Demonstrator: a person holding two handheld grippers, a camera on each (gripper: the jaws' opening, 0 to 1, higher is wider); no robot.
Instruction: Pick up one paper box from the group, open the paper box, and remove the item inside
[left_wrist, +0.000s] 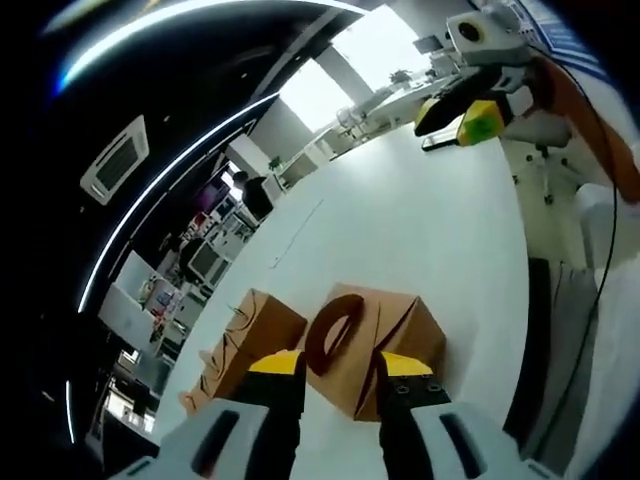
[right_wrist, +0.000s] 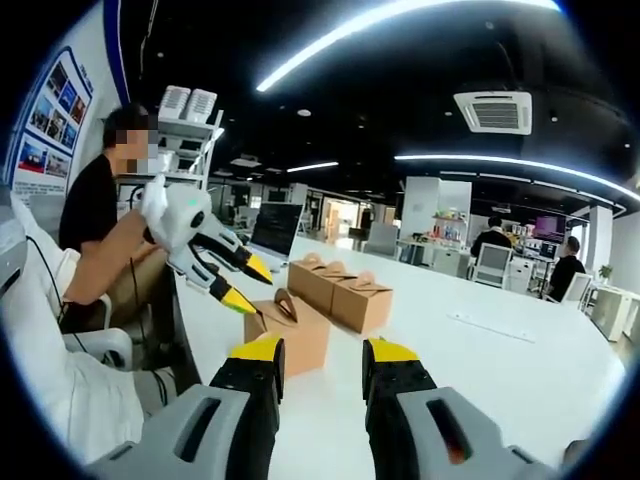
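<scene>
- My left gripper (left_wrist: 340, 385) rises from the bottom of the left gripper view, its yellow-tipped jaws parted with nothing between them.
- Just past those tips sits the near box (left_wrist: 375, 345), brown paper with a looped handle standing up on top; it lies low in the frame, right of centre, on the white table (left_wrist: 400, 230).
- More boxes (left_wrist: 245, 345) sit to the lower left of it, close beside it. How many there are I cannot tell from this view.
- In the upper right of the same view my right gripper (left_wrist: 455, 122) hangs over the far part of the table, well apart from the boxes. Its yellow and green tips look parted there, and they hold nothing.
- In the right gripper view the right gripper (right_wrist: 322, 362) comes up from the bottom centre, jaws apart and empty.
- Above its tips, in mid-frame, stands the near box (right_wrist: 288, 335), alone in front; the other boxes (right_wrist: 340, 290) stand in a row just behind it to the right.
- The left gripper (right_wrist: 240, 285) enters from the left of that view, its tips spread and angled down at the near box, right by the handle. Whether a tip touches the handle I cannot tell.
- A person (right_wrist: 95, 215) in a black shirt sits at the left edge of the right gripper view.
- Two more people sit far off at the right, beyond the table (right_wrist: 500, 350).
</scene>
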